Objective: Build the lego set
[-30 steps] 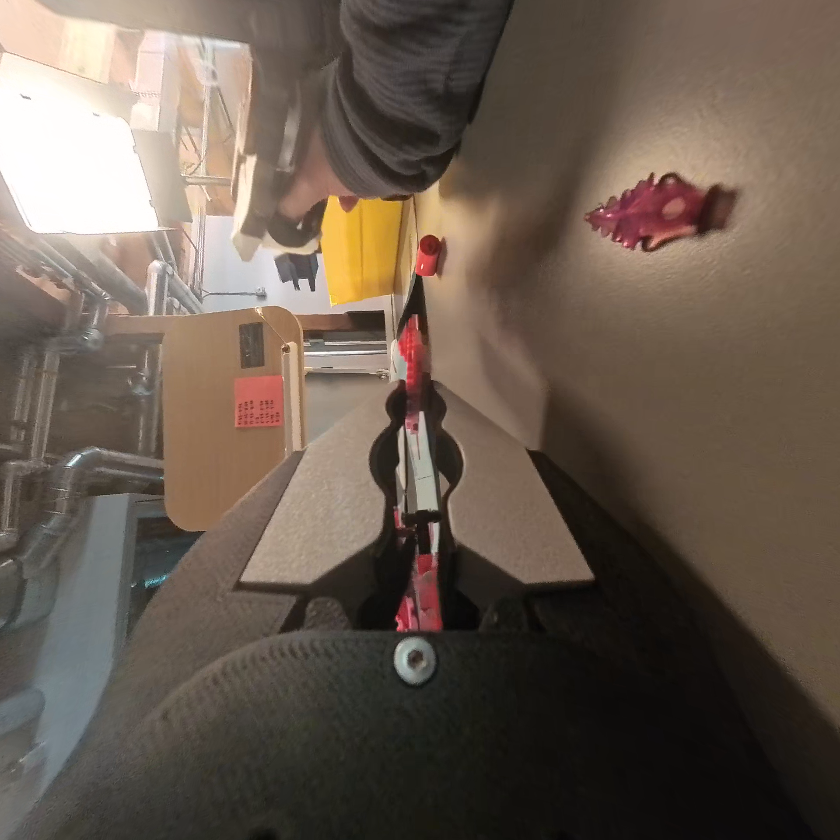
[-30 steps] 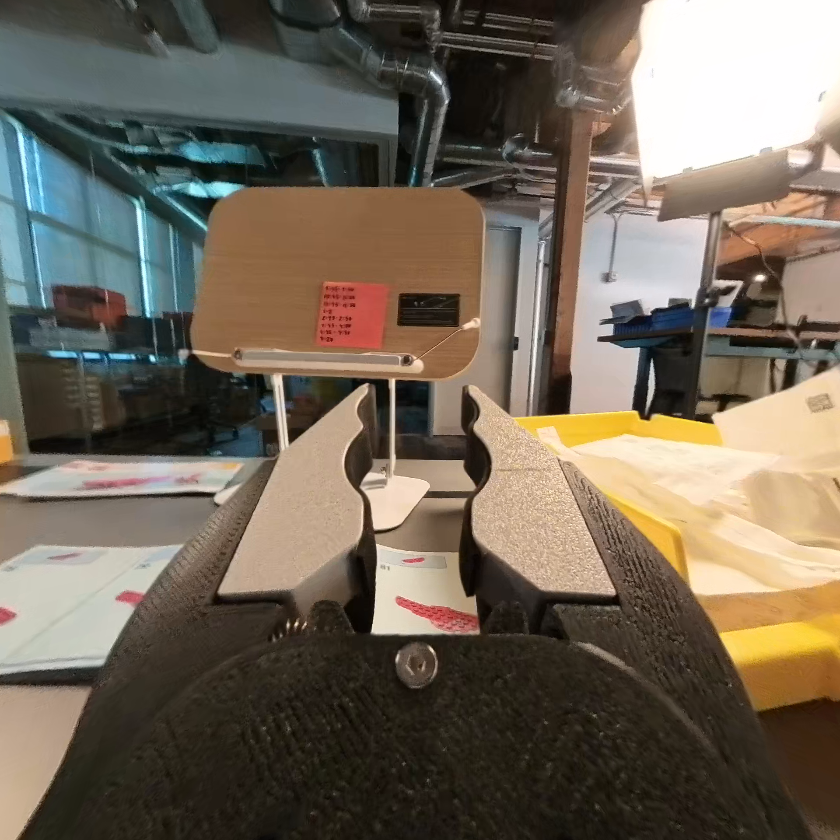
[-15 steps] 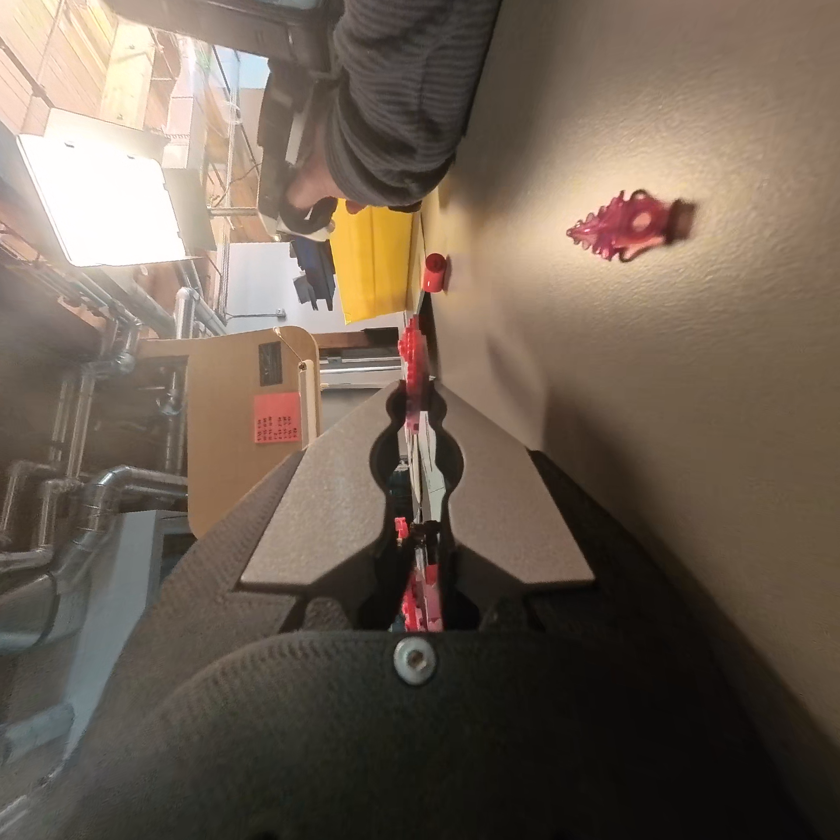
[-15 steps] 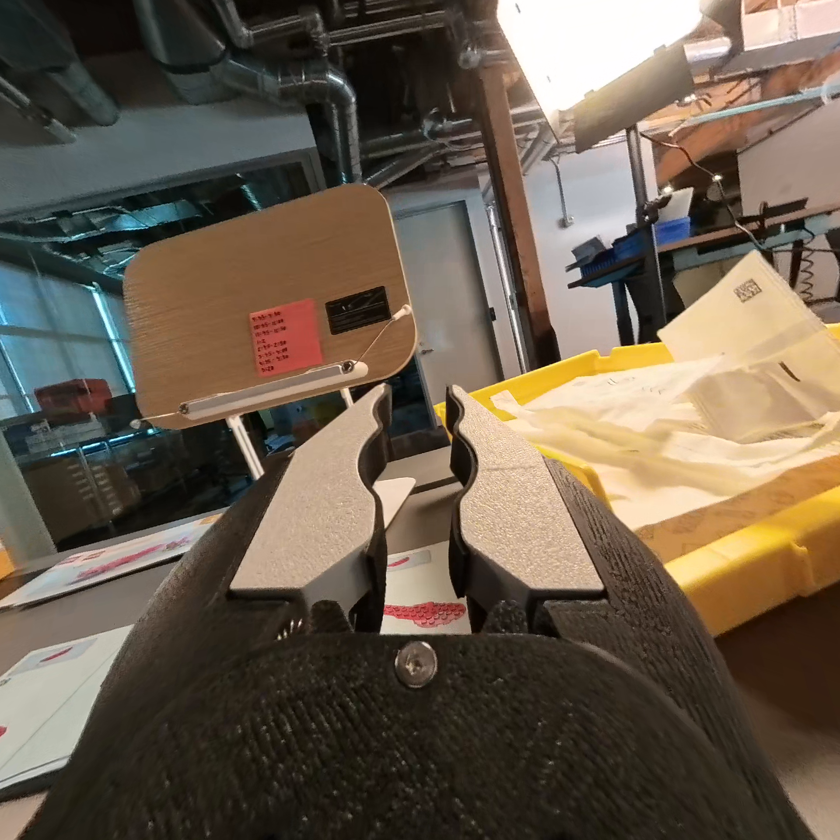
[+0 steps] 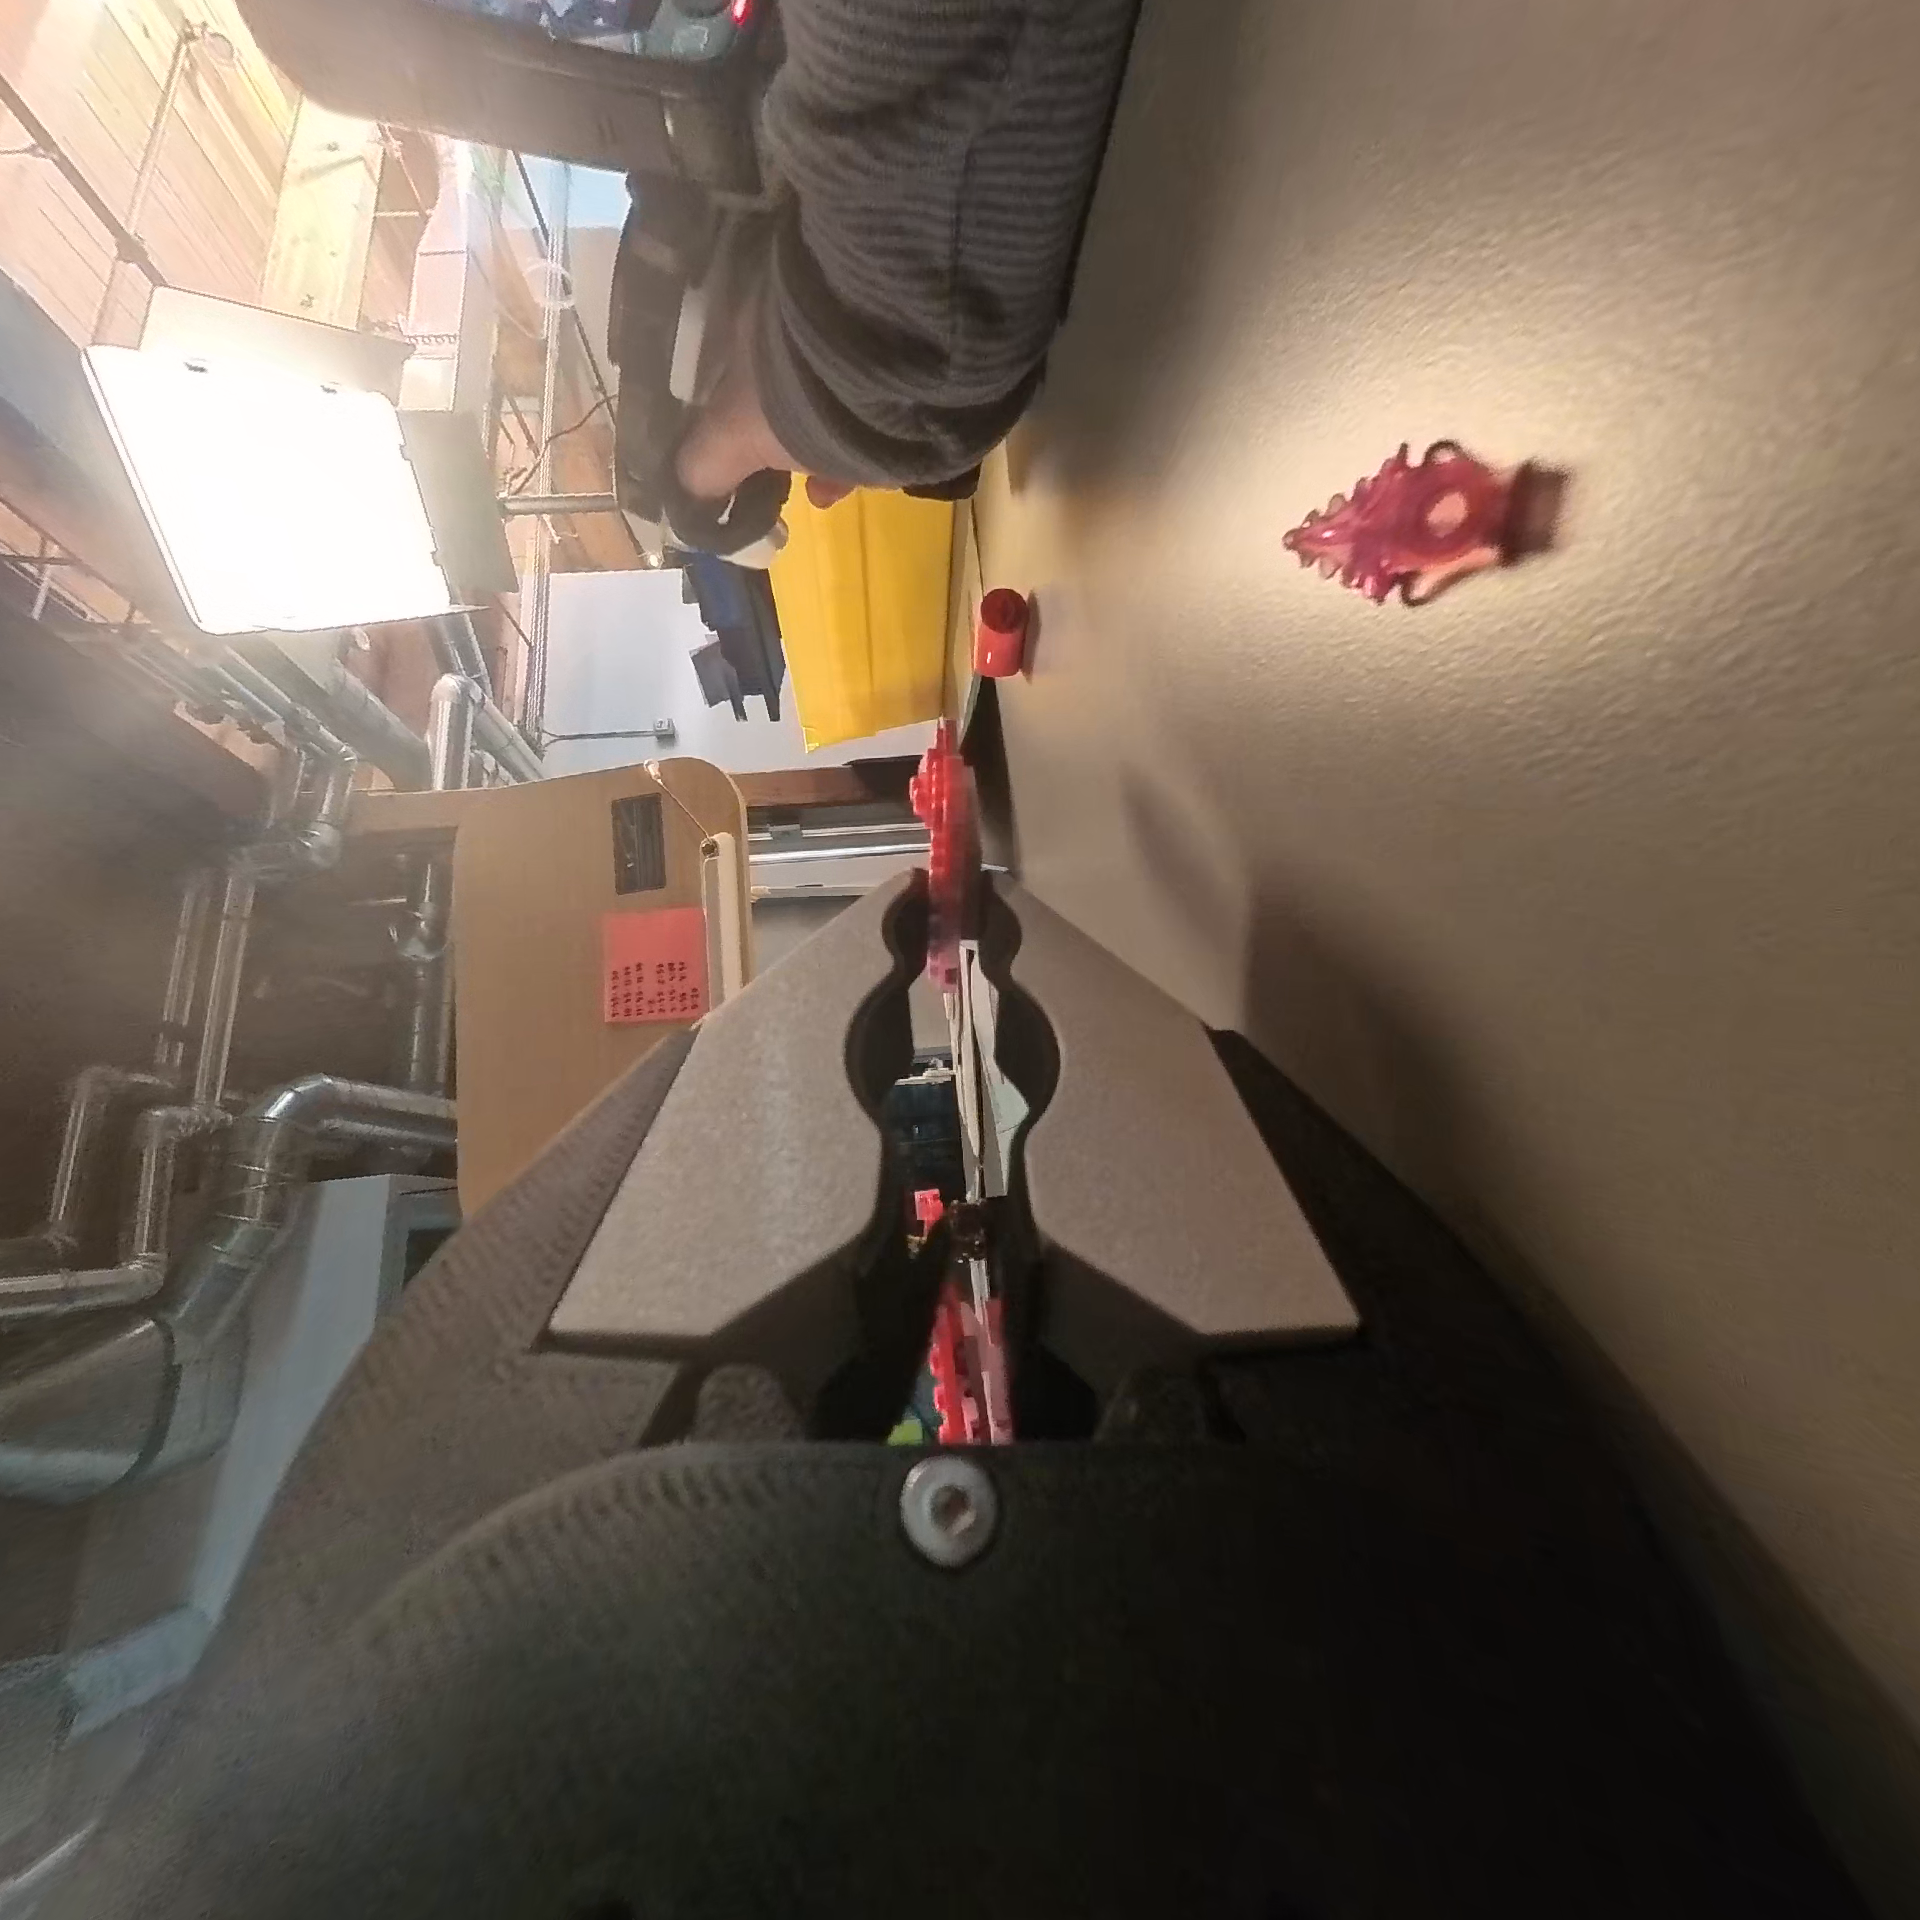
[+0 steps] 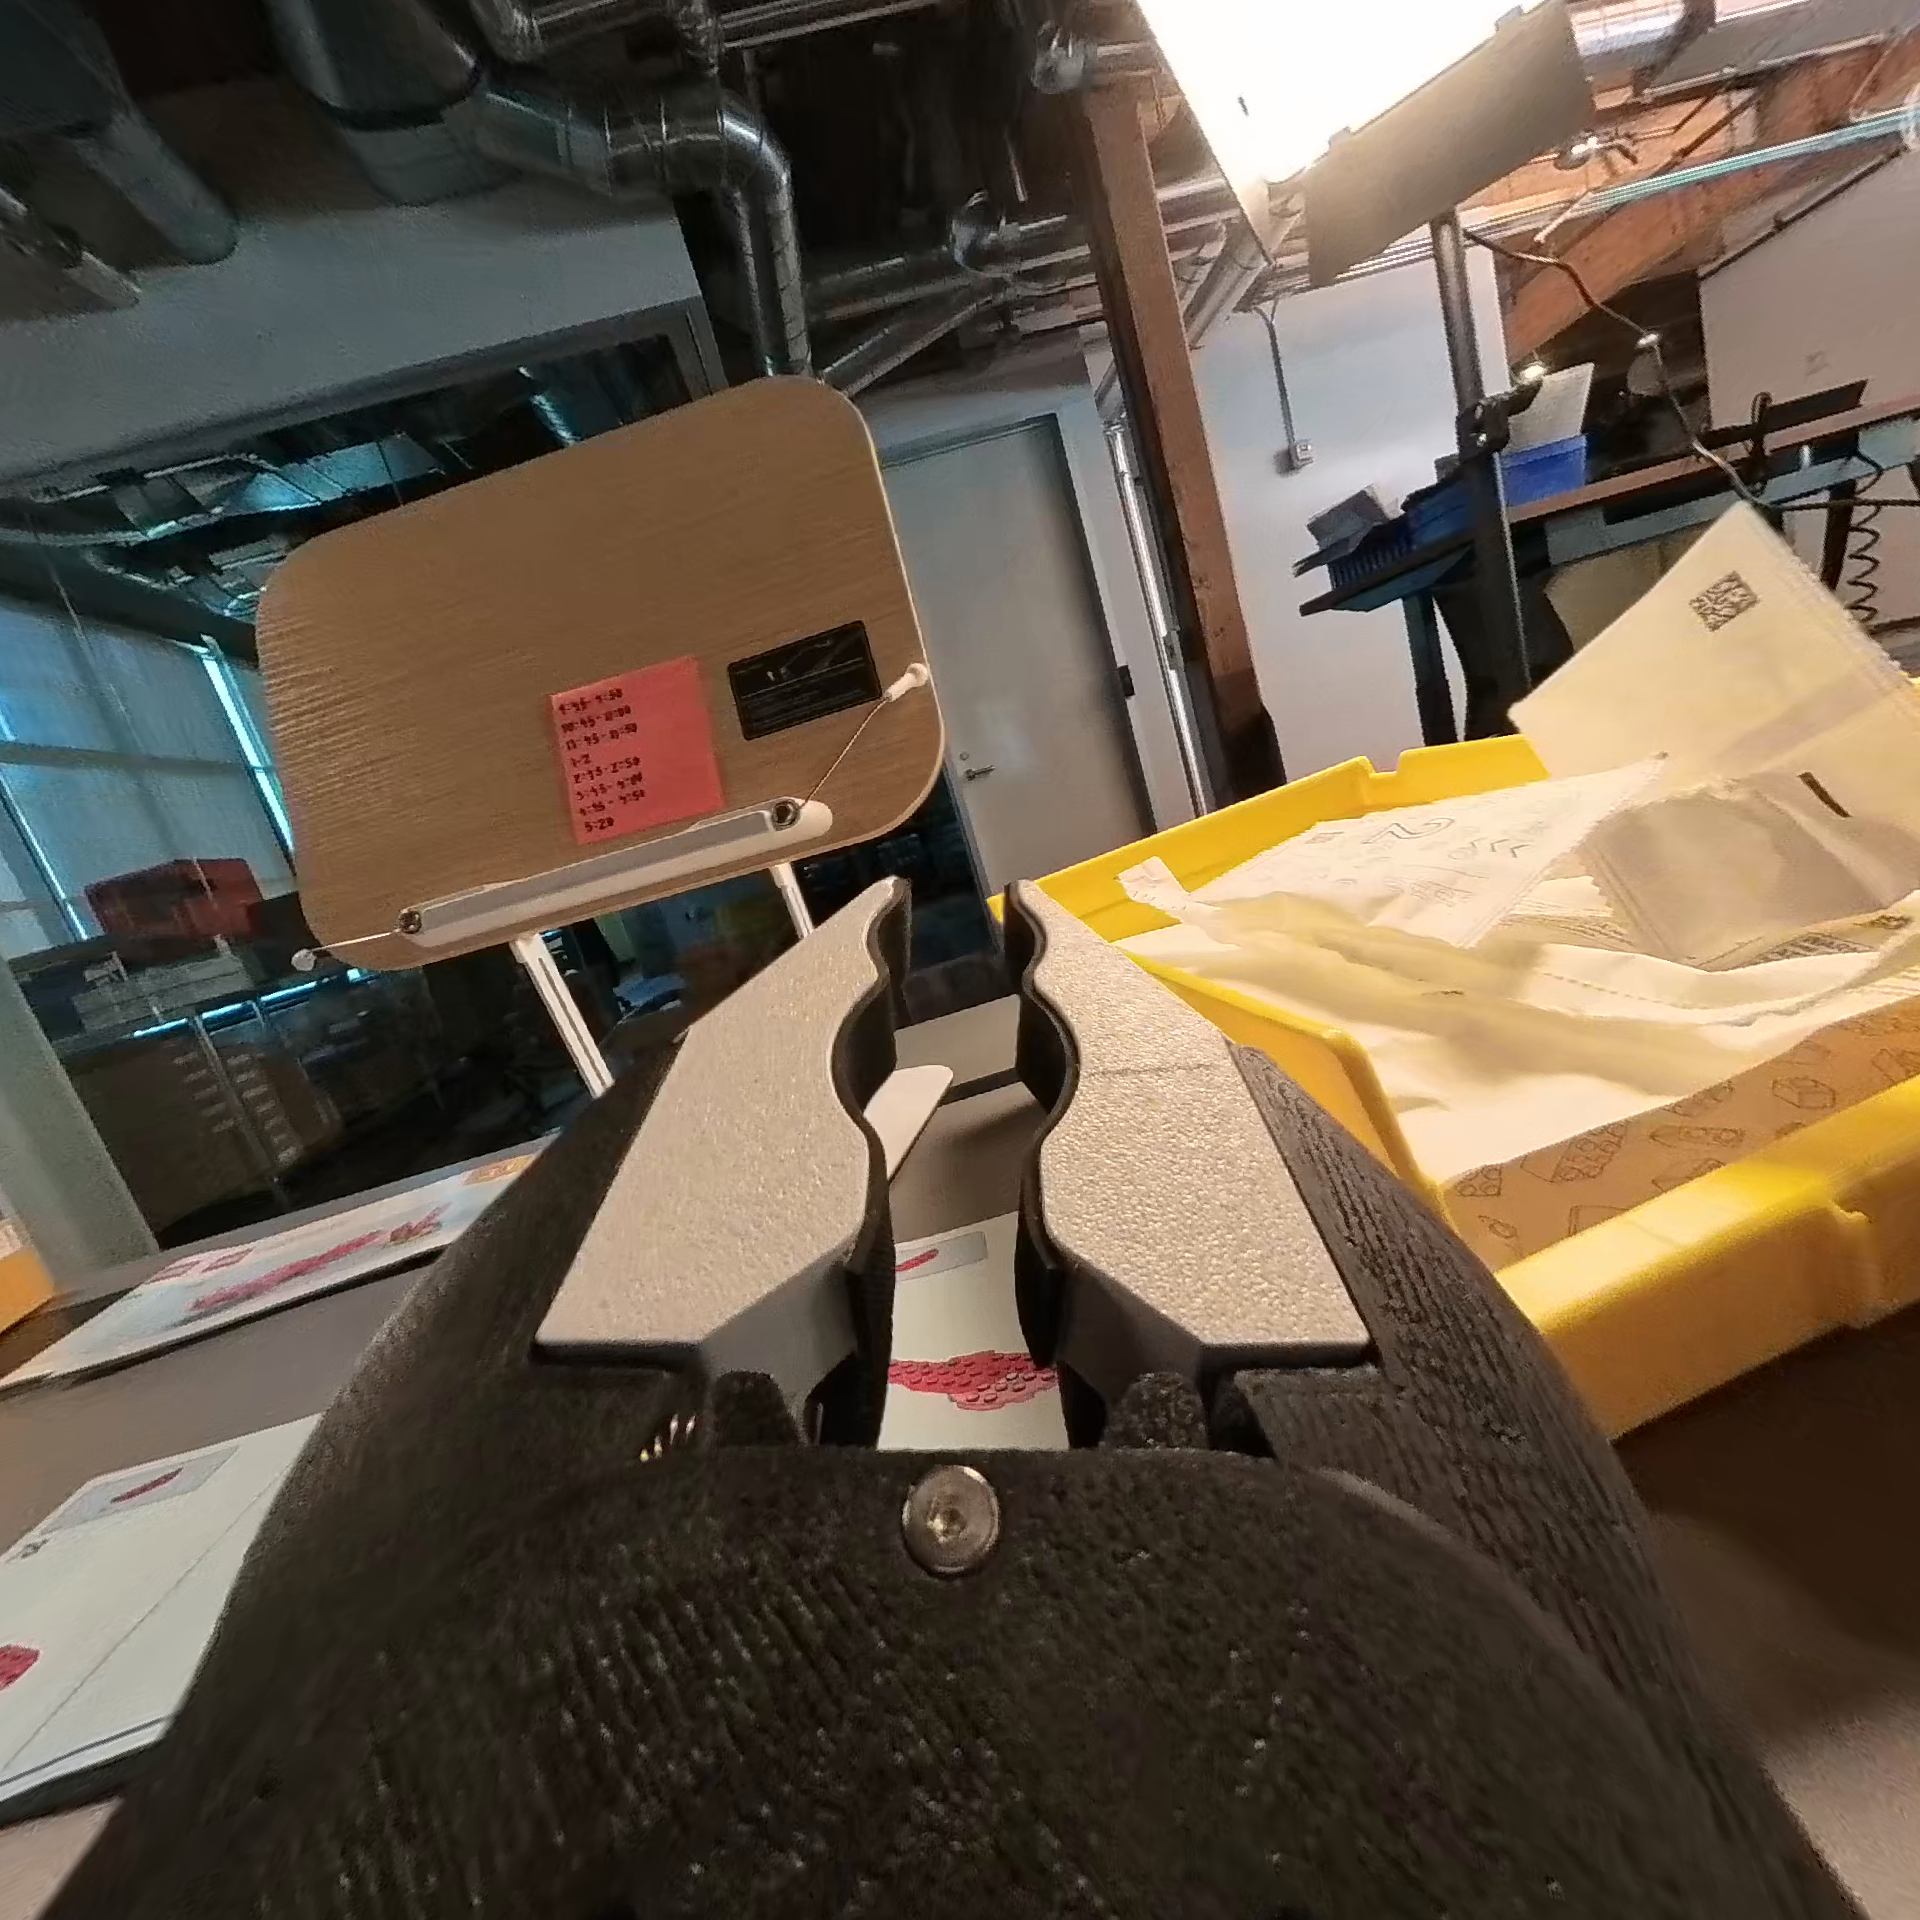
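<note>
A pink sticky note (image 6: 636,750) with handwritten lines and a black printed label (image 6: 798,681) sit on the wooden board (image 6: 582,582); printed sheets (image 6: 135,1600) lie below it. The left gripper (image 5: 951,896), turned sideways, pinches a red studded brick piece (image 5: 948,821) at its tips. The right gripper (image 6: 958,896) is slightly spread, gripping nothing, beside a yellow bin (image 6: 1704,1278) of printed paper bags (image 6: 1558,904).

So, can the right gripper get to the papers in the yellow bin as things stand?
Probably yes: the right gripper holds nothing, and the papers lie uncovered in the open-topped yellow bin just beside it.
</note>
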Available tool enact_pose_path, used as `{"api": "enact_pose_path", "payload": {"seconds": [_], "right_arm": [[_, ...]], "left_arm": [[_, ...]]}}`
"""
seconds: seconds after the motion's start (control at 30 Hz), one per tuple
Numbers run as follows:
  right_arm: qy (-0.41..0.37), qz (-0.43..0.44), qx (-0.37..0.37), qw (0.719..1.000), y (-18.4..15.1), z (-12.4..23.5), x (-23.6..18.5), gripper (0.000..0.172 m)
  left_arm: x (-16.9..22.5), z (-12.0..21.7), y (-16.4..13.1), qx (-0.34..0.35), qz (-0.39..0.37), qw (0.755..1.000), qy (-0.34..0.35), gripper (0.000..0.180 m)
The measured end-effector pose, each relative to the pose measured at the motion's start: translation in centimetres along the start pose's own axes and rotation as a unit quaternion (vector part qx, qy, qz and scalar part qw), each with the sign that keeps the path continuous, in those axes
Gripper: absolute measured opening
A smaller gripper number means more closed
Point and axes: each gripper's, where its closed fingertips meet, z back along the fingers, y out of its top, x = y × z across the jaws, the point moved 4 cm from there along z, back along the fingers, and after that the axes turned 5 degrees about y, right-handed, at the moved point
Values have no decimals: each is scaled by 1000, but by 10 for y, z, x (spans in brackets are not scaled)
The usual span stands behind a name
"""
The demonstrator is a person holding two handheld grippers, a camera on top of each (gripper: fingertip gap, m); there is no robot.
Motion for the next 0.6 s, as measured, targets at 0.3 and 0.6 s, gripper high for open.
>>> {"api": "enact_pose_path", "payload": {"seconds": [0.3,0.6], "right_arm": [[-1,19,5,1000,3,1,-2,11],[8,38,7,999,4,1,-8,9]], "left_arm": [[3,0,0,-4,-4,1000,-10,7],[9,0,1,-9,10,999,-43,7]]}}
